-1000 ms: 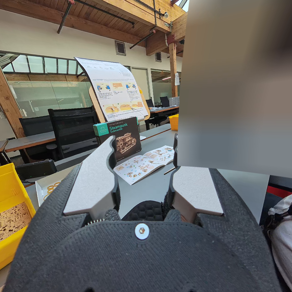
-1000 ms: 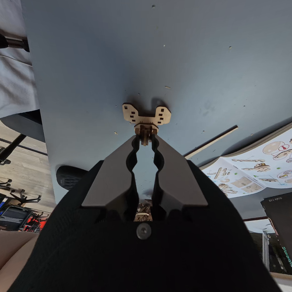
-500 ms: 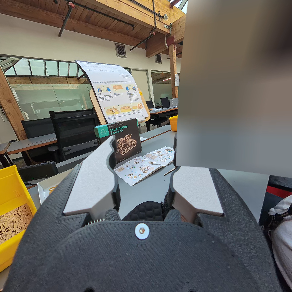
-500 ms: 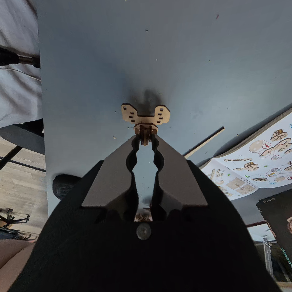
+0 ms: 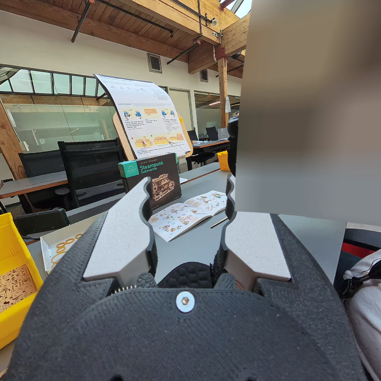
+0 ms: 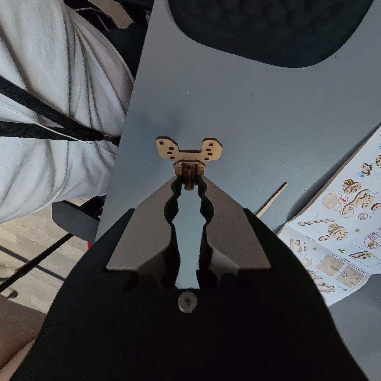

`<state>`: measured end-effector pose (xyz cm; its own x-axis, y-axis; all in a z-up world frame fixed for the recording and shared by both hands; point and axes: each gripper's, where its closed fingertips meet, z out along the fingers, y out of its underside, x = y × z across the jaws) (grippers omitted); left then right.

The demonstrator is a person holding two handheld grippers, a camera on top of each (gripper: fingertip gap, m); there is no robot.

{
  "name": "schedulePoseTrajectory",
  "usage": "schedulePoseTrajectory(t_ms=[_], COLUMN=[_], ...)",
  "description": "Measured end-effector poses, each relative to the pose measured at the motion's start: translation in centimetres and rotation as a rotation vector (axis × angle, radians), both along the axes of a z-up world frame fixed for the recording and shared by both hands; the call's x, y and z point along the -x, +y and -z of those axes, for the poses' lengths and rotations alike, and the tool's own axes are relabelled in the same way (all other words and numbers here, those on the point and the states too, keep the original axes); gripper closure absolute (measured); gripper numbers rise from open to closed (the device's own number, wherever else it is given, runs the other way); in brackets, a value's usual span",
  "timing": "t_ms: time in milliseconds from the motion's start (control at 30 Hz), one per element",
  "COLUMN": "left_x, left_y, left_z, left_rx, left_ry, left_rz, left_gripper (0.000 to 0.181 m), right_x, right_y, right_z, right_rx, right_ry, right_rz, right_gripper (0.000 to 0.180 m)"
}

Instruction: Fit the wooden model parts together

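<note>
My right gripper [image 6: 188, 181] is shut on a small wooden assembly [image 6: 189, 153]: a butterfly-shaped plate with small square slots, joined to a short stem held between the fingertips. It hangs above the grey table [image 6: 257, 115]. My left gripper [image 5: 188, 185] is open and empty, raised above the table and pointing towards the far side. A thin wooden stick [image 6: 272, 199] lies on the table beside the open instruction booklet [image 6: 340, 237]; both also show in the left wrist view, the stick [image 5: 219, 222] and the booklet [image 5: 189, 212].
A dark model kit box [image 5: 152, 179] stands behind the booklet, with an instruction board [image 5: 144, 115] behind it. A yellow bin [image 5: 14, 274] with wooden sheets and a white tray [image 5: 55, 247] sit at the left. A person's white clothing [image 6: 51, 103] is by the table edge. Tip to tip, the grippers are about 25 cm apart. Measured from the fingertips, the thin wooden stick [image 6: 272, 199] is 12 cm or so from the right gripper and 30 cm from the left.
My right gripper has moved with the wooden assembly towards the table's near edge, so the person's clothing and a dark shape at the top now fill more of its view. The left gripper barely shifted.
</note>
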<state>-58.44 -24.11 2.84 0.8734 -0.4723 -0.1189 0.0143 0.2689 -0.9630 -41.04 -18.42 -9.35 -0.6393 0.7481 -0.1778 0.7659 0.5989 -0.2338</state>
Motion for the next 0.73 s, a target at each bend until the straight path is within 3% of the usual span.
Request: schedulePoseTrajectory(t_ms=[300, 533, 733], left_x=[-8.4, -15.5, -16.7], left_y=[2.4, 2.3, 0.3], left_z=[4.0, 4.8, 3.2], left_rx=[0.154, 0.034, -0.152], left_ry=[0.097, 0.227, 0.282], left_rz=[0.283, 0.402, 0.408], left_gripper=[0.111, 0.123, 0.145], right_x=[-0.3, -1.3, -2.0], right_y=[-3.0, -4.0, -5.1], right_z=[-5.8, -7.7, -8.3], right_rx=[0.159, 0.303, 0.460], right_ry=[0.185, 0.174, -0.030], right_rz=[-0.032, -0.060, -0.071], right_gripper=[0.165, 0.165, 0.165])
